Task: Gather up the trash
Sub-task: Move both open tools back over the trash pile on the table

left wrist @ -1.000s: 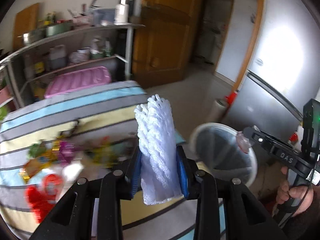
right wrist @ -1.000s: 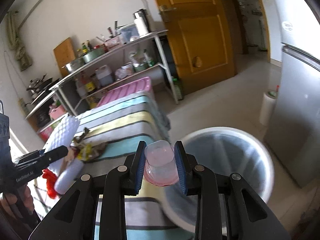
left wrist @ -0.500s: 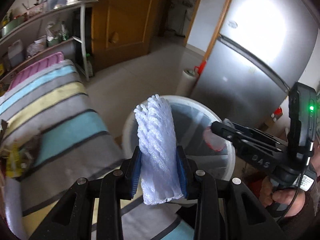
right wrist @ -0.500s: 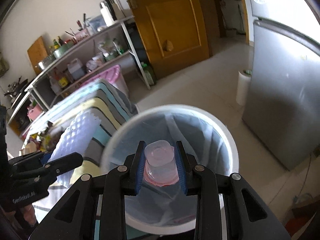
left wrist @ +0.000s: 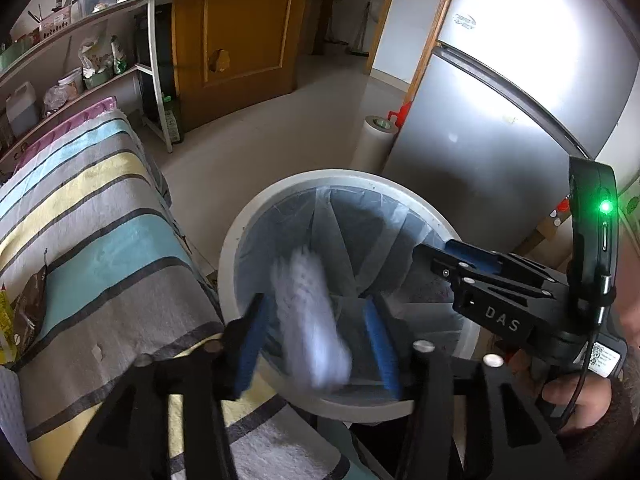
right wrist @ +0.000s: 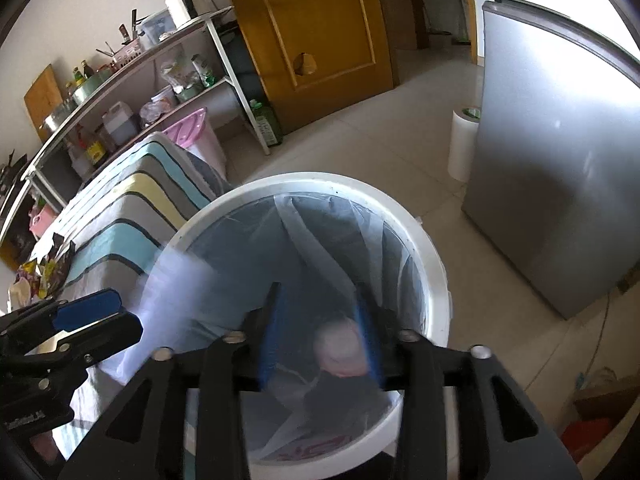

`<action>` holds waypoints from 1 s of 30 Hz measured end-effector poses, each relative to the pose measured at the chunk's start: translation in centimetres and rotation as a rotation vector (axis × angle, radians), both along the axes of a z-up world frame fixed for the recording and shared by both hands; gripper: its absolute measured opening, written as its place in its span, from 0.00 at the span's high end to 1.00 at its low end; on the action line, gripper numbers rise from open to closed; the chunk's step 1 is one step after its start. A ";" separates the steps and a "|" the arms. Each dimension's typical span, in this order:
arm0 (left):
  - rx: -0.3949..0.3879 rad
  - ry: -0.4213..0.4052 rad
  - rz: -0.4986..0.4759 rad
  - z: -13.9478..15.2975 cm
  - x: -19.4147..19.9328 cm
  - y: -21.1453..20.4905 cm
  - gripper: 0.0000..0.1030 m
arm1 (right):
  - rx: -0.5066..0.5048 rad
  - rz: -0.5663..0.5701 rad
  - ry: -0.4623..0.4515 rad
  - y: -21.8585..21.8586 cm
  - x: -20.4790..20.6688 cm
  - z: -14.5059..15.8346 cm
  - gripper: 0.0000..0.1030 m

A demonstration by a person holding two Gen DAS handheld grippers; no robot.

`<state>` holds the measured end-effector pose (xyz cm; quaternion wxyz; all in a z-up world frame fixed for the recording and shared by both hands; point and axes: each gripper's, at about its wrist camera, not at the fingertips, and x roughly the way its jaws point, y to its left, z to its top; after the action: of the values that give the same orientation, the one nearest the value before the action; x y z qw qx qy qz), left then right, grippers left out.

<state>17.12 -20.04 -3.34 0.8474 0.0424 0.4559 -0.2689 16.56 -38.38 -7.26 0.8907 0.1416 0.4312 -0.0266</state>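
Note:
A white bin (left wrist: 320, 176) lined with a clear bag stands beside the striped table, right below both grippers. My left gripper (left wrist: 314, 300) hangs over it with its jaws opening. The white foam net (left wrist: 312, 320) is blurred, loose between the blue pads and dropping. In the right wrist view my right gripper (right wrist: 318, 292) is over the bin (right wrist: 320, 184) too, jaws opening. The pink plastic cup (right wrist: 340, 344) is free of the pads and falling inside. Each view shows the other gripper: the right gripper (left wrist: 440, 264) and the left gripper (right wrist: 100, 316), with the blurred foam net (right wrist: 172, 288) beside it.
The striped cloth table (left wrist: 100, 260) lies left of the bin, with wrappers (left wrist: 20, 320) at its near end. A grey fridge (left wrist: 500, 140) and a white roll (left wrist: 376, 140) stand behind the bin. Cluttered shelves (left wrist: 80, 60) line the far wall. A hand (left wrist: 568, 392) holds the right gripper.
Both grippers swung from the table to above the bin and dipped. Their jaws have spread apart, so the foam net and the pink cup have come loose and are falling.

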 end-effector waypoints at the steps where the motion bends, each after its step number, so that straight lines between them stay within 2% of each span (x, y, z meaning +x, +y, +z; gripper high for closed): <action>1: -0.001 -0.003 0.004 0.0 -0.1 0.1 0.42 | 0.001 -0.004 -0.001 0.0 -0.1 0.1 0.48; 7: -0.014 -0.018 0.034 0.7 0.0 1.6 0.41 | -0.024 -0.009 -0.023 0.9 -0.8 1.5 0.48; 14: -0.020 -0.083 0.092 2.8 -1.3 5.7 0.35 | -0.023 0.016 -0.105 3.3 -2.2 4.3 0.48; 22: -0.041 -0.110 0.243 4.6 -3.3 12.6 0.35 | -0.011 0.090 -0.171 8.2 -3.2 6.7 0.48; 25: -0.015 -0.150 0.293 5.2 -4.2 14.9 0.35 | -0.012 0.118 -0.181 10.0 -3.3 6.9 0.48; 30: -0.018 -0.156 0.379 5.3 -5.7 19.4 0.35 | 0.008 0.176 -0.190 13.0 -3.4 7.0 0.48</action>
<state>11.41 -0.65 1.92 0.9159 -0.0310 0.3862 -0.1049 13.11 -25.37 -0.30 0.9259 0.1085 0.3557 0.0667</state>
